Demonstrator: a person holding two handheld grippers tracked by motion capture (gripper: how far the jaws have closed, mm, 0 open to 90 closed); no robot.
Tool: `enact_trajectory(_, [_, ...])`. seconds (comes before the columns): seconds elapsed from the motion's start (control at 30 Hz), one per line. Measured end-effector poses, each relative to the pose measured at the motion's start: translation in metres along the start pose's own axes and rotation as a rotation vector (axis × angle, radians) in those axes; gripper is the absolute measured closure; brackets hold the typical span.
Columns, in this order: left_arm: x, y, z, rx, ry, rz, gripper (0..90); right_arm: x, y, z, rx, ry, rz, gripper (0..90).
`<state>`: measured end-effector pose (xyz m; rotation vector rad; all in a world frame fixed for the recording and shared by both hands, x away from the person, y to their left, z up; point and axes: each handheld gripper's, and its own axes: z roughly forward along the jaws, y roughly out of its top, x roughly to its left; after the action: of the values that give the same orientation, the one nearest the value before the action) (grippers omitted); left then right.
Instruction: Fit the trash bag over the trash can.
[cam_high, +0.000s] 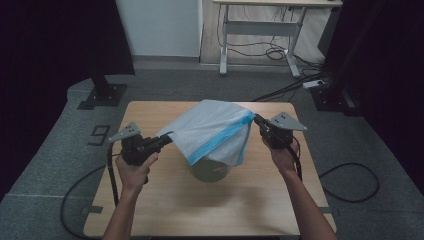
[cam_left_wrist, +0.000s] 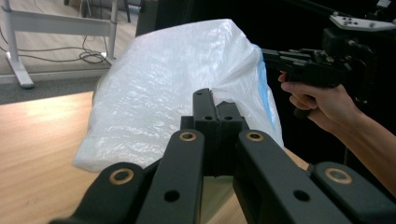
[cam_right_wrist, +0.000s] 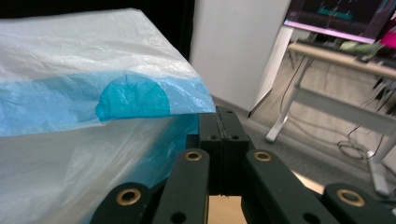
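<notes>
So, nearest the camera in the high view, 2 forearms come in from the bottom edge, each hand wrapped round a gripper. The left gripper (cam_high: 167, 137) is seen clamped on the left edge of a thin plastic bag (cam_high: 210, 127), and the right gripper (cam_high: 256, 119) is pinched on the opposite edge, right where the blue drawstring band (cam_high: 220, 139) runs. In both gripper views the jaws are pressed flat together with film caught between them, so nothing is hanging loose at either end.

The bag is held stretched in the air above the middle of the wooden table (cam_high: 160, 205), draped over a dark round bin (cam_high: 210, 171) that is partly covered by it. Whether the film actually touches the bin rim can't be told from here.

Handling-wise: it looks very light, floppy and a bit slippery, and it could probably be torn if yanked. The blue hem is judged the best place to grab, since it's doubled up and stronger than the white film.

Further back, a desk frame (cam_high: 260, 30) and some floor cables (cam_high: 280, 52) can be made out.
</notes>
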<state>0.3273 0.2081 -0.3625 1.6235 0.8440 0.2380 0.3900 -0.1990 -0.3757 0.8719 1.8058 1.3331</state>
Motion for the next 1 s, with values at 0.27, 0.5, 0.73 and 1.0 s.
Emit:
enact_trajectory(0.27, [0.002,-0.022,-0.003,0.019,0.029,-0.017,89.6,0.006,-0.025,0.002,0.023,0.041,0.024,64.9])
enact_trajectory(0.5, [0.001,-0.030,0.008,0.016,0.051,-0.032,89.6,0.010,-0.029,-0.028,0.028,0.046,0.064,42.6])
enact_trajectory(0.73, [0.000,-0.029,0.002,-0.006,0.034,-0.045,89.6,0.019,-0.036,-0.045,0.019,0.104,0.069,43.9])
enact_trajectory(1.0, [0.000,-0.028,-0.007,-0.028,0.004,-0.067,89.6,0.033,-0.040,-0.038,0.004,0.190,0.125,47.3])
